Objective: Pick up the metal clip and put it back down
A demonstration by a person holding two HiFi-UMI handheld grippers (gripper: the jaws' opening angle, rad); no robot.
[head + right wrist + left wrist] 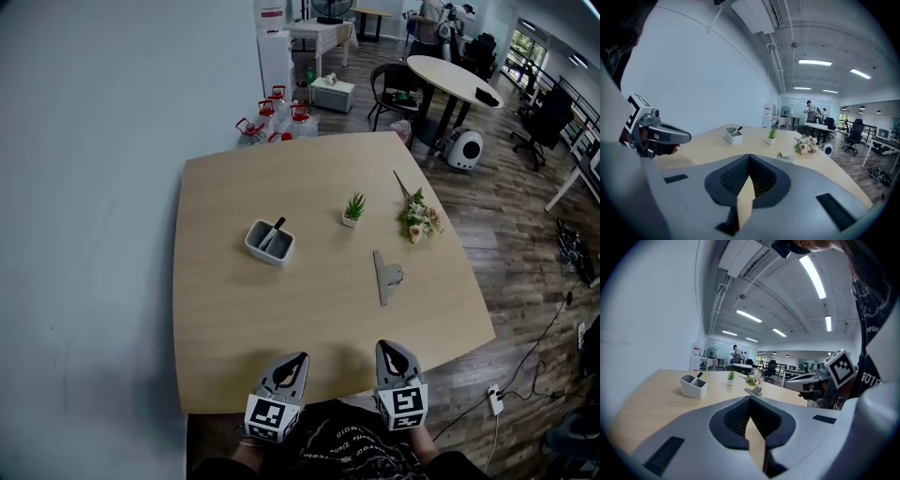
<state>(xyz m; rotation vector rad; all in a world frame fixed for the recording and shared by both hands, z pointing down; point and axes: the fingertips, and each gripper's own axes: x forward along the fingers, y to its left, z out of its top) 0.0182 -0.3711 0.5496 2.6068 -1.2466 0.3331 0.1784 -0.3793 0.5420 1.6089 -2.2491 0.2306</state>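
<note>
The metal clip (385, 276) lies flat on the wooden table (234, 319), right of the middle; it also shows small in the left gripper view (753, 391) and the right gripper view (786, 158). Both grippers hover over the table's near edge, well short of the clip. My left gripper (300, 356) is shut, its jaws meeting at the tip with nothing between them (750, 399). My right gripper (389, 345) is shut and empty too (750, 157), and stands almost straight in front of the clip.
A white holder (270, 242) with a pen stands left of centre. A small potted plant (353, 209) and a flower bunch (417, 216) lie beyond the clip. Water jugs (272, 117) stand on the floor behind the table, and a round table (455, 80) with chairs at back right.
</note>
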